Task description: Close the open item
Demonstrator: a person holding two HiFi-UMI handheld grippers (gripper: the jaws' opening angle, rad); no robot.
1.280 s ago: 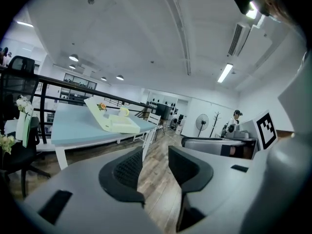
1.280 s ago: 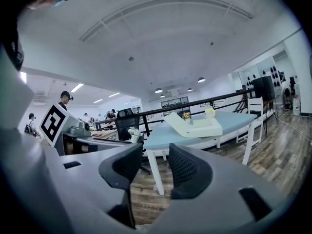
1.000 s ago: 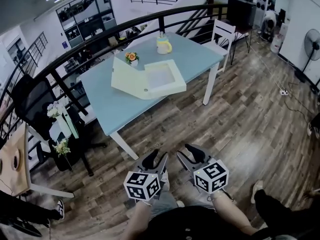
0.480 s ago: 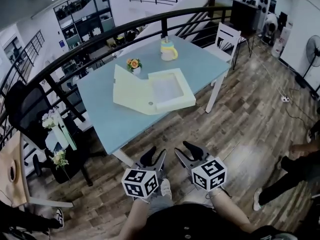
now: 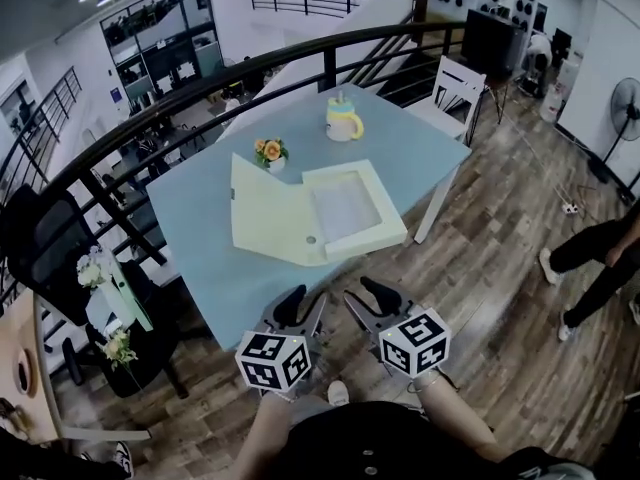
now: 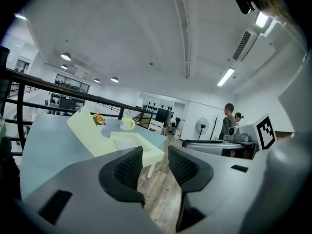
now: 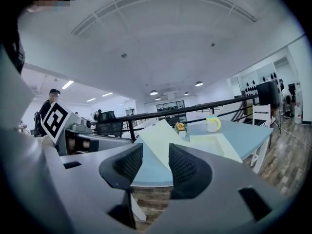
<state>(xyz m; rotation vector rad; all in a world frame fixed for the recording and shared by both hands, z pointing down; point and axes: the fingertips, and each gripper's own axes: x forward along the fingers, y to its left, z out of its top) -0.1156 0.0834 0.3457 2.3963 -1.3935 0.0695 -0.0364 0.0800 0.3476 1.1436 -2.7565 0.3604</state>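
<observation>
Left gripper (image 5: 299,305) and right gripper (image 5: 367,297) hang half-open, empty, before the worktop (image 5: 200,233); on approach, I must next swing the lid (image 5: 272,218) of the box file (image 5: 345,208) rightward.

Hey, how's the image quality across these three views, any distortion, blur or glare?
Head view: strong fisheye, so the railing bends in an arc; the table is evenly lit and sharp. Left gripper view: dark rounded corners, mild glare off a ceiling light. Right gripper view: same dark corners, the file box clear.
</observation>
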